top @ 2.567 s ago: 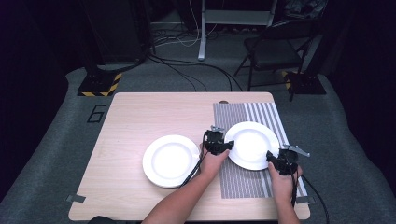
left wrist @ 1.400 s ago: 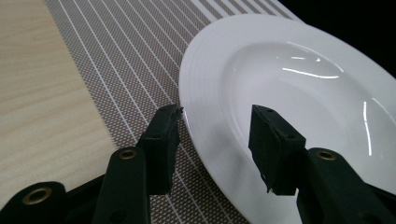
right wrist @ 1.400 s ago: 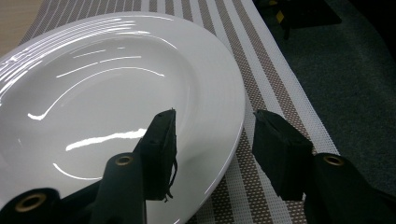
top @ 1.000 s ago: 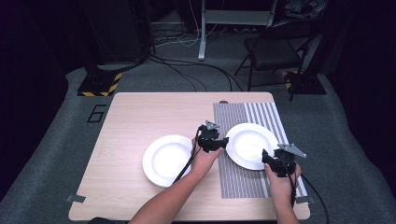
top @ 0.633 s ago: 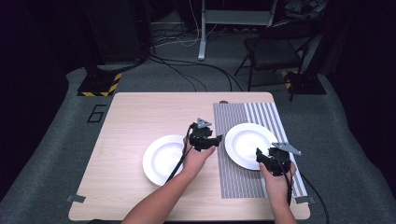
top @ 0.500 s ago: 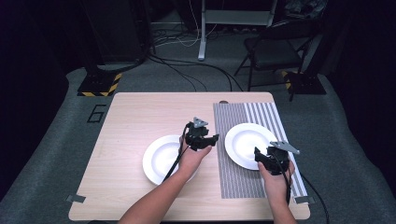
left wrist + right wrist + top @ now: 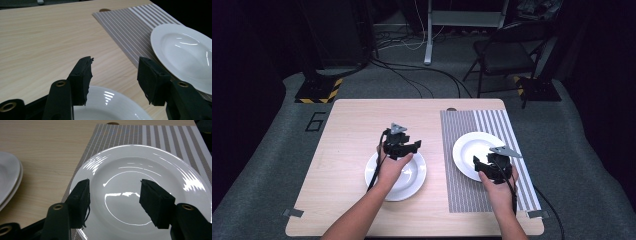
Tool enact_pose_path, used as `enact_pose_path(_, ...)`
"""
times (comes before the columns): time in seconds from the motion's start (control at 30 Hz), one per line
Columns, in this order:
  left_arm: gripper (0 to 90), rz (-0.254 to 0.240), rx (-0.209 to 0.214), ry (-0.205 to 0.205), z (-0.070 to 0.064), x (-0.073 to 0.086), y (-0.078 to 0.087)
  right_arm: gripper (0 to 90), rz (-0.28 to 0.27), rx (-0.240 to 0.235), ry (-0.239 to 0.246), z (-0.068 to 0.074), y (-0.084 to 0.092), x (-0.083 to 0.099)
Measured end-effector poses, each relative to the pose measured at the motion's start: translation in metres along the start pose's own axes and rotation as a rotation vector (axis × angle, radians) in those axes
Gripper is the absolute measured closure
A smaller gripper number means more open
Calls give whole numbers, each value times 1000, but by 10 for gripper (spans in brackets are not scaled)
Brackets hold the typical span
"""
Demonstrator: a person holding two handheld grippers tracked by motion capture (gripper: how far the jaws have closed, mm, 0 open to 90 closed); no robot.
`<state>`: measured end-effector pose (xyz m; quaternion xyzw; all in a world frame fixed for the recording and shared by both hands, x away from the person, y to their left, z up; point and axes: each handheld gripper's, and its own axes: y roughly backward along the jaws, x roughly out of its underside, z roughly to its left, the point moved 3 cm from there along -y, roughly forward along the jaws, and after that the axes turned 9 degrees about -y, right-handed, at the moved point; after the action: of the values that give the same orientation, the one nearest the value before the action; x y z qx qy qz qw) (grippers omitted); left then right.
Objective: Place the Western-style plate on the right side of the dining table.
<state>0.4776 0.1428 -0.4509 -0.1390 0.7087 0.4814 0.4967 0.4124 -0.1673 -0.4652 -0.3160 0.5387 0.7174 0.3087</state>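
Two white plates are on the wooden table [image 7: 352,130]. One plate [image 7: 469,150] [image 7: 140,180] [image 7: 185,55] lies on the striped placemat [image 7: 492,125] at the right. My right gripper [image 7: 484,164] [image 7: 113,200] hovers open over its near rim, nothing between its jaws. The other plate [image 7: 409,180] [image 7: 112,107] [image 7: 8,180] lies on bare wood at centre; in the right gripper view it looks like two stacked. My left gripper [image 7: 409,147] [image 7: 113,80] is open above that plate's far edge.
A black chair [image 7: 507,55], a metal stand [image 7: 429,30] and cables lie on the grey floor beyond the table. A black box with yellow hazard stripes [image 7: 317,90] sits at the far left. The table's left half is bare wood.
My left gripper has moved left, off the placemat plate's edge to above the centre plate. The right gripper has shifted slightly left over the near rim of its plate.
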Motion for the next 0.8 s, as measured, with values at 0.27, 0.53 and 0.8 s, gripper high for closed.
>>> enact_pose_path(0.27,455,-41,-45,24,29,7,39,413,15,-45,50,23,-1,-9)
enact_pose_path(0.53,448,-43,-74,44,55,27,74,406,33,-127,65,41,5,-10)
enact_pose_path(0.8,428,-50,-98,59,71,47,97,399,46,-201,78,52,11,-10)
